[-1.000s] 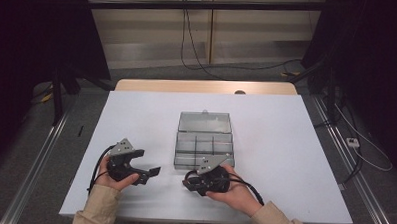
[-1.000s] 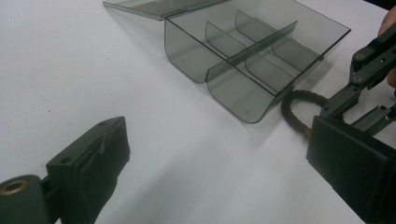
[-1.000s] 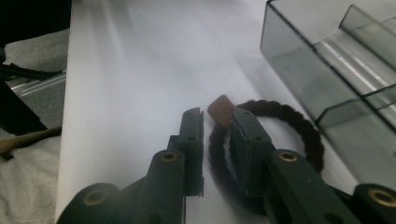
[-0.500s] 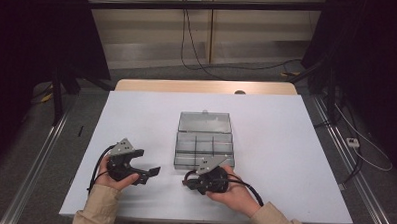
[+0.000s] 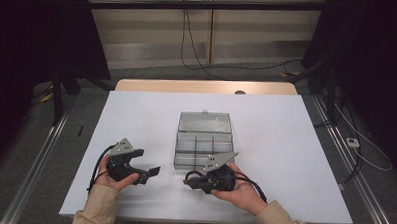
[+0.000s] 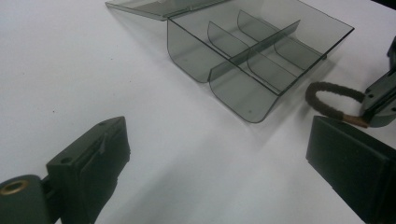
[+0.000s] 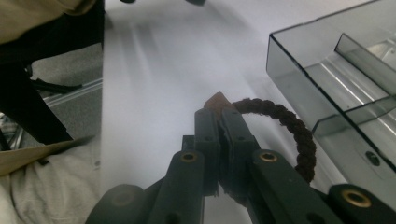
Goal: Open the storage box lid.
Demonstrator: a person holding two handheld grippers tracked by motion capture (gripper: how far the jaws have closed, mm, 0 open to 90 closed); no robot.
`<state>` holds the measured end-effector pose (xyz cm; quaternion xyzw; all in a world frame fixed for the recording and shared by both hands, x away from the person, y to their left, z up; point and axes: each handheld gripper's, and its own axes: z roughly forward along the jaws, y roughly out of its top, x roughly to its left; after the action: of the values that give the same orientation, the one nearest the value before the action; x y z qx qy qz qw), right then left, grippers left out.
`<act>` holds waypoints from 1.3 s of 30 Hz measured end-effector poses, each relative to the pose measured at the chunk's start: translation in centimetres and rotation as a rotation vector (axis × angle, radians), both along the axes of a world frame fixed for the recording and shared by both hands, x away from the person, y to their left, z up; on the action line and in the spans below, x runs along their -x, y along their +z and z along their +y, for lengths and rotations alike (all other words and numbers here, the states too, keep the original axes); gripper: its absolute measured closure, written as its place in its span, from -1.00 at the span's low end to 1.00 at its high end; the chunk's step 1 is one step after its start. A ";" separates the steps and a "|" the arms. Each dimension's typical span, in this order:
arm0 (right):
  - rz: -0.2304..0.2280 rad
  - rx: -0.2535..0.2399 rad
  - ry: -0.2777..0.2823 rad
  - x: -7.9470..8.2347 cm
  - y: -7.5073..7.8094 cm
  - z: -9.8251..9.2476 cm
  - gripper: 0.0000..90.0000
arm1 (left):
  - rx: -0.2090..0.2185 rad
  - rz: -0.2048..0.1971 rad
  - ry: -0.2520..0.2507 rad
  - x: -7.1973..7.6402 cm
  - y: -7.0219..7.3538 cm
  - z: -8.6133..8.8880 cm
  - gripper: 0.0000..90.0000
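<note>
Box (image 5: 204,137) mid-table (image 5: 285,145); hair tie (image 7: 285,126) beside its near wall.

No writing, label, brand mark, number or sign can be read anywhere in these views.
</note>
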<state>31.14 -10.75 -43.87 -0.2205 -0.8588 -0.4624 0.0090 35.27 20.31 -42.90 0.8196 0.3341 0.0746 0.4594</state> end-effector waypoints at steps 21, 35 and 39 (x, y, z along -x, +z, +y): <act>-0.038 -0.069 -0.001 0.5 3.0 -1.3 0.92 | 0.000 -0.004 0.001 0.0 0.1 0.0 -0.87; -0.055 -0.091 -0.082 -0.9 3.9 -3.5 0.92 | 0.001 -0.003 -0.001 0.0 0.1 0.1 -0.87; -0.057 -0.088 -0.098 -1.2 3.9 -3.8 0.92 | -0.003 -0.003 -0.001 0.0 0.1 0.0 -0.87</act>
<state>32.36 -14.57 -40.01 -0.2484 -0.8257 -0.5057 -0.0282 35.25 20.36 -42.81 0.8203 0.3330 0.0758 0.4588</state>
